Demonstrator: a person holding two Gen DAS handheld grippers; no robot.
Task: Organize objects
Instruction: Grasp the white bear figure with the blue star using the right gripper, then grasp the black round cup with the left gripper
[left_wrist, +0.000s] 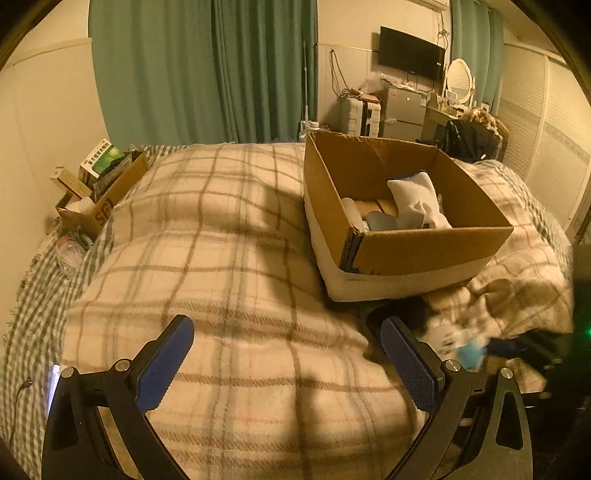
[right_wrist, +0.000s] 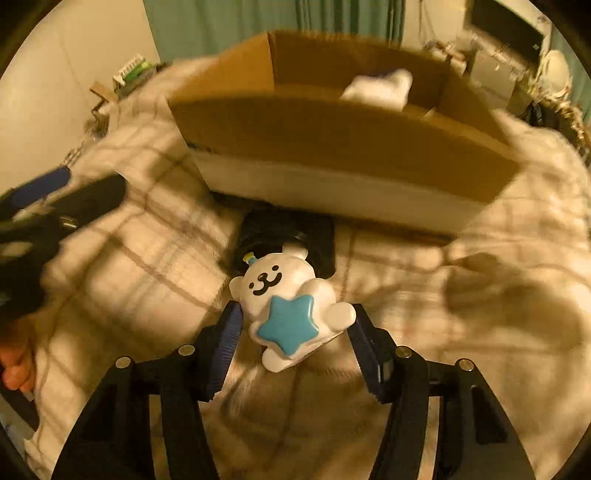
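Note:
A white bear figure with a blue star (right_wrist: 291, 314) sits between the fingers of my right gripper (right_wrist: 295, 321), which is shut on it above the plaid blanket (right_wrist: 443, 332). The figure also shows blurred in the left wrist view (left_wrist: 461, 343). An open cardboard box (left_wrist: 406, 254) stands on the bed and holds a white sock (left_wrist: 413, 203) and other pale items. In the right wrist view the box (right_wrist: 332, 129) is just ahead of the figure. My left gripper (left_wrist: 288, 347) is open and empty over the blanket, left of the box; it shows blurred in the right wrist view (right_wrist: 55, 192).
A dark round object (right_wrist: 284, 229) lies on the blanket between the figure and the box. A second cardboard box with packages (left_wrist: 103, 184) and a plastic bottle (left_wrist: 68, 253) sit at the bed's far left. Curtains, a TV, a small fridge and a suitcase stand beyond.

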